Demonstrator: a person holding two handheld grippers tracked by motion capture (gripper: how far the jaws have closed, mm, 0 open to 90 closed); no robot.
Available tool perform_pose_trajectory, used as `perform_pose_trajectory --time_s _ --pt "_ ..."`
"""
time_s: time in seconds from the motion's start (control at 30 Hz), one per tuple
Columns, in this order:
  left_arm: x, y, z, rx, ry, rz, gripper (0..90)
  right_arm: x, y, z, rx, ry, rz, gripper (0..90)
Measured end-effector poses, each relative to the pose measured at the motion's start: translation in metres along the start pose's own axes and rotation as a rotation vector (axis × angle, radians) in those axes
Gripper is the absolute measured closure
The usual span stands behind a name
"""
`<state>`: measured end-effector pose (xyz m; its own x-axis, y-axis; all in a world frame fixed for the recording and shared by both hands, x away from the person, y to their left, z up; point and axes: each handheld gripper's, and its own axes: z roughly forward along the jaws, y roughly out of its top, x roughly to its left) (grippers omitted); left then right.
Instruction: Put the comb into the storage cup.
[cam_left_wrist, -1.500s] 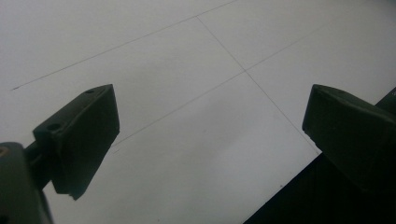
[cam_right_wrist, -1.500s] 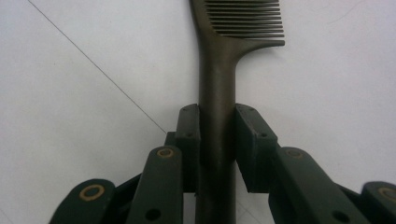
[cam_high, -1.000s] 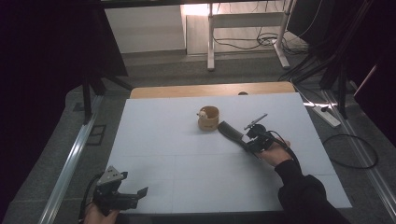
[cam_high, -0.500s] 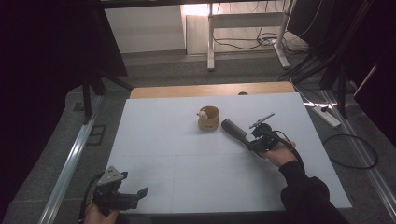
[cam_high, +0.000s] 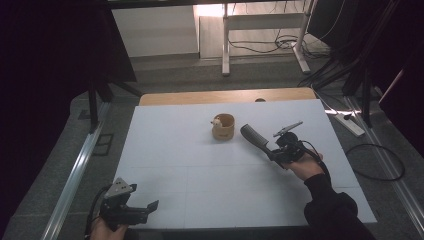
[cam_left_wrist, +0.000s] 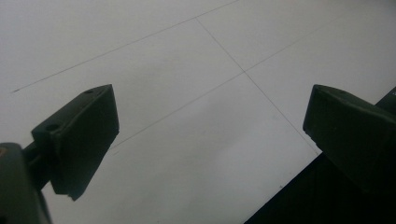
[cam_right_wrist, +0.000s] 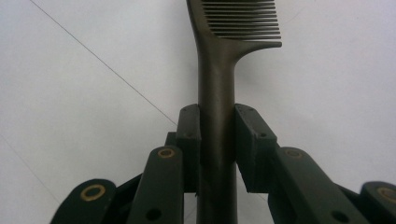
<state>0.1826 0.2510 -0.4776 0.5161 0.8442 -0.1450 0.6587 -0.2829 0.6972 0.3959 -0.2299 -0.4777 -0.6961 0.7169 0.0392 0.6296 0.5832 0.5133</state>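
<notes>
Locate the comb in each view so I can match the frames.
High view: comb right of centre, just right of the wooden cup, held by the right gripper.
Right gripper view: comb centre, handle clamped, teeth at top.
Left gripper view: no comb here.
Shared landmark: white table with thin seam lines.

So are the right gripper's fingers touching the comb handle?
Touching. In the right gripper view, both fingers of the right gripper press flat against the handle of the comb, one on each side, with no gap.
</notes>
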Motion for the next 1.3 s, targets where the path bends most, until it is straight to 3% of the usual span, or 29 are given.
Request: perform_pose_trajectory --time_s 0.77,1.3 --pt "0.0 0.0 0.0 -0.002 -0.001 -0.001 4.1 -0.001 -0.006 -0.021 -0.091 -0.006 -0.002 73.0" --pt "0.003 -0.001 -0.002 -0.02 -0.018 -0.018 3.4 0.0 -0.011 -0.029 -0.124 -0.007 -0.005 72.9"
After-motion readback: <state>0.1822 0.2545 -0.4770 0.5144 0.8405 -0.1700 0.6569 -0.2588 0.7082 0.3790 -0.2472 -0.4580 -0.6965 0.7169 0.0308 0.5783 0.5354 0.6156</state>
